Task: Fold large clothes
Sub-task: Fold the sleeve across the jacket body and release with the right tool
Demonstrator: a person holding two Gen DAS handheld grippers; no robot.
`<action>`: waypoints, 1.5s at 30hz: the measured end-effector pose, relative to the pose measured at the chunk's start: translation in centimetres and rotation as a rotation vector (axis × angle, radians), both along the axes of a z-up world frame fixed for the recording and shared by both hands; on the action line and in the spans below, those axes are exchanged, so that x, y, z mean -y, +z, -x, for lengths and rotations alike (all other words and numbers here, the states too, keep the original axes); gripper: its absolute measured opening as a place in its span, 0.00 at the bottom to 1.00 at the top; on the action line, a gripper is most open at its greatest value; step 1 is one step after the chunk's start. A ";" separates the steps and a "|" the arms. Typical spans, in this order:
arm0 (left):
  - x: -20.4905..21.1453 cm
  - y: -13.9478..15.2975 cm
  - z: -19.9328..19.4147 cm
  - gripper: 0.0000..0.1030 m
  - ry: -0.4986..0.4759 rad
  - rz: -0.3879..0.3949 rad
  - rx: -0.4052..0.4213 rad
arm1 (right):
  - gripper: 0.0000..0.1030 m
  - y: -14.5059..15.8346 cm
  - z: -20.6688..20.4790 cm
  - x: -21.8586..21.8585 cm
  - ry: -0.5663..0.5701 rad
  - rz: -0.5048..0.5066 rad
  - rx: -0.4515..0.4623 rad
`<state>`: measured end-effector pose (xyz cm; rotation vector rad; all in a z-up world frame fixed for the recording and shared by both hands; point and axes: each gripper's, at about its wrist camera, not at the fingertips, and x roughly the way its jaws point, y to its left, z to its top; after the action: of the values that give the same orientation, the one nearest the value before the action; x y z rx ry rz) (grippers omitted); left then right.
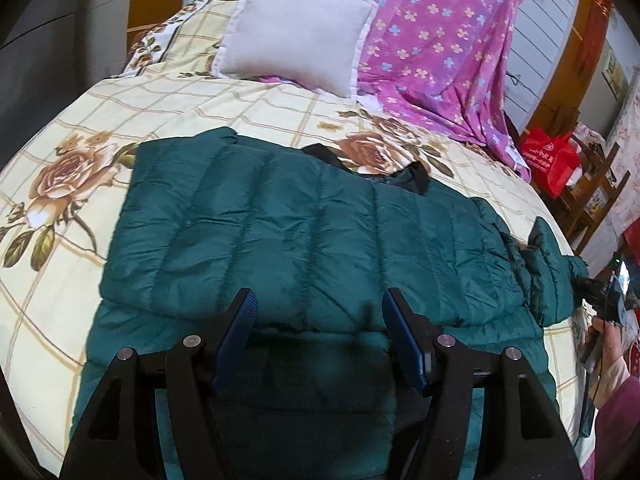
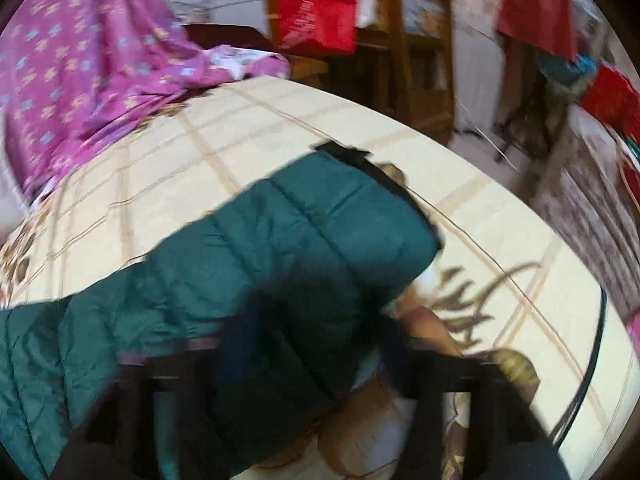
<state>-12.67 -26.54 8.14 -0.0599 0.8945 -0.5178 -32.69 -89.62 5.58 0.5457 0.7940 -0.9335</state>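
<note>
- On the floral bedspread, the green jacket lies with its long axis crosswise, directly ahead of the left gripper, whose jaws gape, empty.
- Right wrist view: blurred right gripper sits over the jacket's sleeve end; jaw state unclear.

Left wrist view: even, soft daylight, moderately bright; sharp at centre. Soft shadow beneath the left tongs on the green jacket. Strong fisheye bowing; dark vignette in corners. Slight softness toward the rim.

Right wrist view: heavy motion blur throughout; right tongs smeared to dark shapes. Same barrel distortion, black corners. No glare.
</note>
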 end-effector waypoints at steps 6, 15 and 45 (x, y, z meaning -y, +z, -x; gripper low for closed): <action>-2.2 0.7 -0.4 0.46 0.042 0.024 0.006 | 0.13 6.1 0.9 -3.0 0.104 0.065 0.167; -5.8 1.8 -1.0 0.46 0.118 0.078 0.001 | 0.13 16.3 -2.9 -15.4 0.514 0.110 0.336; -10.9 0.8 -2.7 0.46 0.200 0.181 -0.061 | 0.79 5.6 -19.0 -47.3 1.175 -0.172 0.155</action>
<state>-9.97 -15.63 8.96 -0.3281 0.8879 -0.4103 -13.67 -42.34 11.23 0.2082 0.8746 0.2576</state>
